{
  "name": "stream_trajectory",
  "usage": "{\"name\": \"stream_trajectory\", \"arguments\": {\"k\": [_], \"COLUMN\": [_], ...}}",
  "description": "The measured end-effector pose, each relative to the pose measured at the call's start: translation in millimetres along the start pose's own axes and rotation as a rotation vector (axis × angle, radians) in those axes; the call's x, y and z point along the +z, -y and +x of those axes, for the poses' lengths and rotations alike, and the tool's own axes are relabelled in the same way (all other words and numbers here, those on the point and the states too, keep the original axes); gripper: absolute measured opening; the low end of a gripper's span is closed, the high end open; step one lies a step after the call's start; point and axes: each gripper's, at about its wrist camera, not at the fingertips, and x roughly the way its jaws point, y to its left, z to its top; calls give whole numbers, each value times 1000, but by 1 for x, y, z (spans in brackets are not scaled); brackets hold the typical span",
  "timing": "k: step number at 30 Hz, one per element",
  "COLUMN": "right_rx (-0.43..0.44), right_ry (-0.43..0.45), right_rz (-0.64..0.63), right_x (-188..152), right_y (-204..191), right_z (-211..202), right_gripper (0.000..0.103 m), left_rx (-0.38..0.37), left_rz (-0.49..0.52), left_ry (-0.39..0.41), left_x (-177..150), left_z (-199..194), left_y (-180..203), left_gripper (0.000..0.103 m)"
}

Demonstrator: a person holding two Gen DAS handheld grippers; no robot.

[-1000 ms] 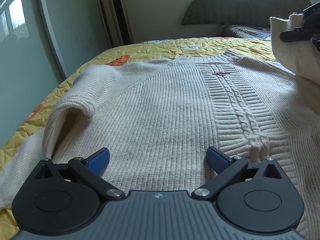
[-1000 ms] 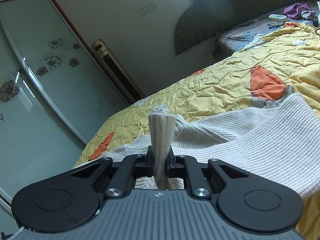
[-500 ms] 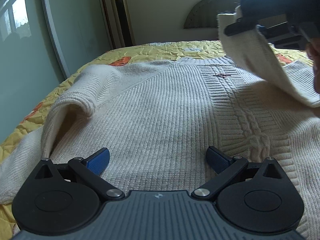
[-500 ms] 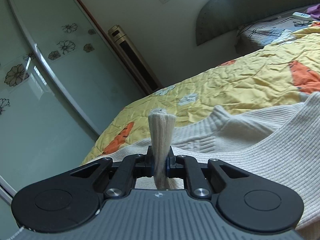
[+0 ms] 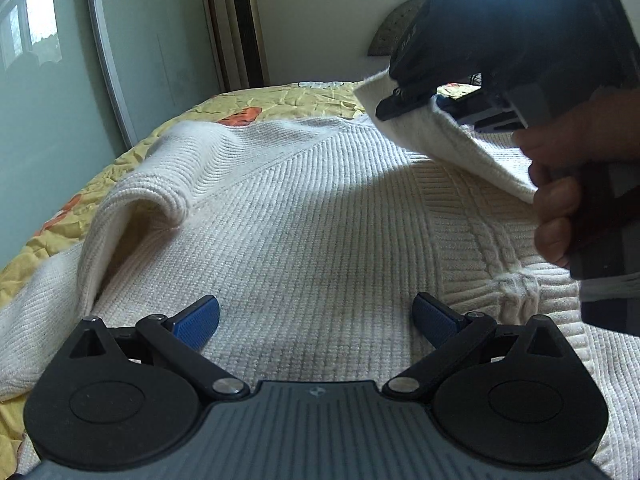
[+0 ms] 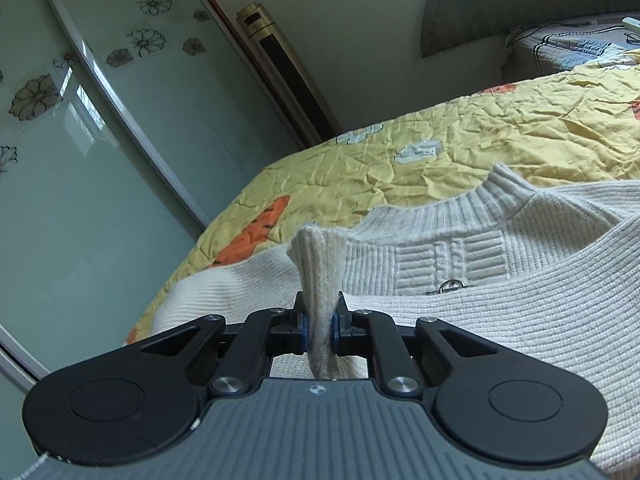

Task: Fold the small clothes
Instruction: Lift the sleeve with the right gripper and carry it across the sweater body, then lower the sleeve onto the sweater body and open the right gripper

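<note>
A cream knit sweater point(image 5: 312, 216) lies front up on the bed, collar at the far end; it also shows in the right wrist view point(image 6: 460, 256). My left gripper point(image 5: 316, 318) is open and empty, low over the sweater's lower body. My right gripper point(image 6: 320, 326) is shut on the sweater's sleeve cuff point(image 6: 318, 264). In the left wrist view the right gripper point(image 5: 436, 96) holds that sleeve point(image 5: 452, 144) lifted over the sweater's chest, upper right. The other sleeve point(image 5: 132, 208) is bunched in a fold at the left.
The bed has a yellow quilt with orange patches point(image 6: 460, 148). A glass sliding wardrobe door point(image 6: 80, 152) stands along the left. A tall gold floor-standing unit point(image 5: 244, 24) stands in the corner. A padded headboard point(image 6: 520, 4) and pillow are at the far right.
My right gripper has carried the held sleeve leftward and inward across the sweater's chest, closer to the left gripper. The left gripper stays open in place.
</note>
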Motion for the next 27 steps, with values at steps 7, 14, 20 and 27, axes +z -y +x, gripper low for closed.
{"name": "stream_trajectory", "arguments": {"k": [7, 14, 20, 27], "right_rx": [25, 115, 159, 157], "right_ry": [-151, -161, -202, -214], "right_rz": [-20, -64, -21, -2], "right_x": [-11, -15, -18, -24], "right_y": [5, -8, -2, 5], "right_z": [28, 13, 6, -1], "right_gripper": [24, 56, 67, 69], "left_rx": [0, 0, 0, 0], "left_rz": [0, 0, 0, 0], "left_ry": [0, 0, 0, 0], "left_x": [0, 0, 0, 0], "left_z": [0, 0, -1, -1], "left_y": [0, 0, 0, 0], "left_gripper": [103, 103, 103, 103]}}
